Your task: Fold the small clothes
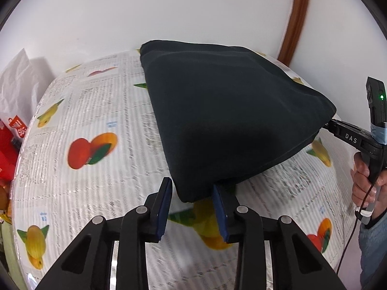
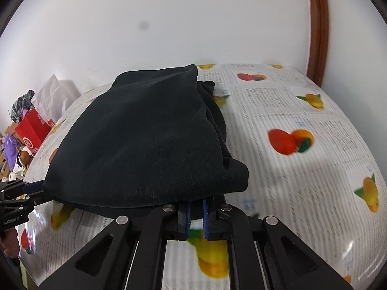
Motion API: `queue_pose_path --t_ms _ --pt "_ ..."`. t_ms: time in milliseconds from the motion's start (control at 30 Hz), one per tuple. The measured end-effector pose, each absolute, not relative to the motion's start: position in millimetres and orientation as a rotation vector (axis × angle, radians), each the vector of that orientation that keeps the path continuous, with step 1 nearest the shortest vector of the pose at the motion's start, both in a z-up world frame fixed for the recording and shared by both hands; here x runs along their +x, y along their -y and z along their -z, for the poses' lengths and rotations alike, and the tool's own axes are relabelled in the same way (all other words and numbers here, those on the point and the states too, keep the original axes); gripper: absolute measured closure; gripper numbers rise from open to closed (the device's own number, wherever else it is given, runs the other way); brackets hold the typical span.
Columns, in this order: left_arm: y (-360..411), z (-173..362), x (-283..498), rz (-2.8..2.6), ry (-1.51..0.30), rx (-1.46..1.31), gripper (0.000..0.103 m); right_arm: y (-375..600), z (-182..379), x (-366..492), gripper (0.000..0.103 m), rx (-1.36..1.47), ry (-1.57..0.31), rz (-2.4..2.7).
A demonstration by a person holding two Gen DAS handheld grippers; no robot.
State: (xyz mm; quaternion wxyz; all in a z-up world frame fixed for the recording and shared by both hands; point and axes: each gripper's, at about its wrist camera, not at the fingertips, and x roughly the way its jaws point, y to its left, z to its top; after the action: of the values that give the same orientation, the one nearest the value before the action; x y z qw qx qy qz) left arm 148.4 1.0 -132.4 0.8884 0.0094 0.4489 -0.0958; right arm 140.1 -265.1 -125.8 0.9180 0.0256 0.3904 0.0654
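Observation:
A black folded garment (image 1: 229, 111) lies on a table covered with a fruit-and-newsprint cloth (image 1: 96, 111); it also shows in the right wrist view (image 2: 150, 140). My left gripper (image 1: 192, 193) is open, its blue pads on either side of the garment's near corner. My right gripper (image 2: 196, 205) is nearly shut, its tips hidden under the garment's near edge. The right gripper shows in the left view (image 1: 326, 123) at the garment's right corner. The left gripper shows in the right view (image 2: 36, 188) at its left corner.
A white wall stands behind the table. A brown door frame (image 2: 319, 24) is at the back right. Red boxes (image 2: 33, 130), white bags and toys are piled off the table's left side. A hand (image 1: 365, 181) holds the right gripper's handle.

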Motion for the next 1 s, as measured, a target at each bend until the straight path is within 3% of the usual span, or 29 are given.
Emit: queue_pose_path --t_ms 700,900,1000 --pt "-34.5 133.7 166.6 0.166 -0.944 -0.052 0.075 250.9 119.9 164.4 0.092 -0.001 -0.840 -0.153" --pt "-46.5 121.9 149.0 0.188 -0.916 -0.074 0.069 263.5 87.4 128.9 0.090 -0.037 -0.738 -0.228" --pt "-46.8 116.0 145.7 0.182 -0.902 -0.072 0.067 265.4 70.1 125.0 0.082 0.004 -0.661 -0.247"
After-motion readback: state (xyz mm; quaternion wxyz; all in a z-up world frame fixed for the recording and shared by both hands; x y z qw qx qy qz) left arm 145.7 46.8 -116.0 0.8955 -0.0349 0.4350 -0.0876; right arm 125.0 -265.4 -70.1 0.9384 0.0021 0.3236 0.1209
